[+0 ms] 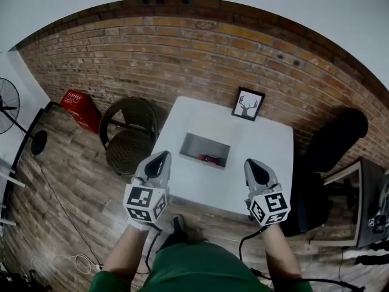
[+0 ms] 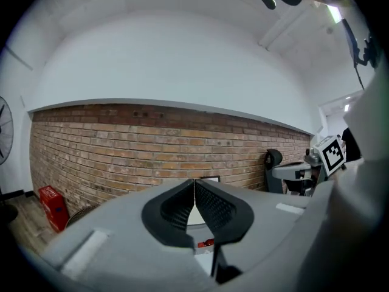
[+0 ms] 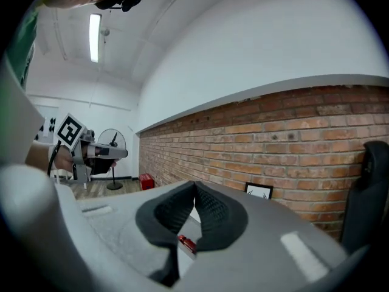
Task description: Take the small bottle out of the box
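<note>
Red and lying low, the small bottle rests inside the open grey box on the white square table, ahead of both tips and between them. The left gripper and right gripper hover pinched closed and empty (probably on approach). The box walls hem in any reach; the round wicker chair outside the left gripper and the black office chair outside the right stand clear.

On bench, middle: box; small bottle inside, toward right end. Behind box, at wall: framed picture. Left of bench: basket chair, crate beyond it. Right: office chair.
</note>
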Demonstrator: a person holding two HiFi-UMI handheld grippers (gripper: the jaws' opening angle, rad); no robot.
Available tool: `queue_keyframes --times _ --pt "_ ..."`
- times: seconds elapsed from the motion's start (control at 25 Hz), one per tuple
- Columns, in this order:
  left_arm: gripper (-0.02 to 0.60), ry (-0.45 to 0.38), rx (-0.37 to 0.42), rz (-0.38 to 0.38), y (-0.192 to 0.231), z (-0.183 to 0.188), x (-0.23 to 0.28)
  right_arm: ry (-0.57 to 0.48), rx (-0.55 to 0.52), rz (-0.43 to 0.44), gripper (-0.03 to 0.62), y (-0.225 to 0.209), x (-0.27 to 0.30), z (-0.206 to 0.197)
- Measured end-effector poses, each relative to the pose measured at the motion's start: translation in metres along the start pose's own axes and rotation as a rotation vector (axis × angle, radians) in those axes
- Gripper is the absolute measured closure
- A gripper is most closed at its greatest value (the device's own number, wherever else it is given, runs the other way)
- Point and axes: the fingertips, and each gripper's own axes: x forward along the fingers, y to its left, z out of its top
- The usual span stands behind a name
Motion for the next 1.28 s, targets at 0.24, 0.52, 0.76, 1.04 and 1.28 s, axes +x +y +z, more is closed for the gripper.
queue_keyframes --times 0.24,0.52,0.76,1.04,1.28 --pt "0.568 0.037 -0.005 -0.041 0.061 -0.023 0.048 0.077 -0.076 -0.054 0.591 0.001 0.064 -0.010" --pt "0.568 0.092 -0.023 -0.123 0.109 -0.050 0.084 0.269 -0.182 0.039 0.588 0.020 0.136 -0.048" --pt "0.566 0.161 -0.050 -0.157 0.136 -0.088 0.086 0.522 -0.285 0.261 0.540 0.047 0.184 -0.112" --pt "0.566 0.231 -0.087 -0.078 0.171 -0.120 0.067 0.789 -0.287 0.475 0.505 0.051 0.228 -0.190" --pt "0.566 0.269 -0.121 0.020 0.184 -0.131 0.044 1.007 -0.303 0.642 0.490 0.052 0.235 -0.247"
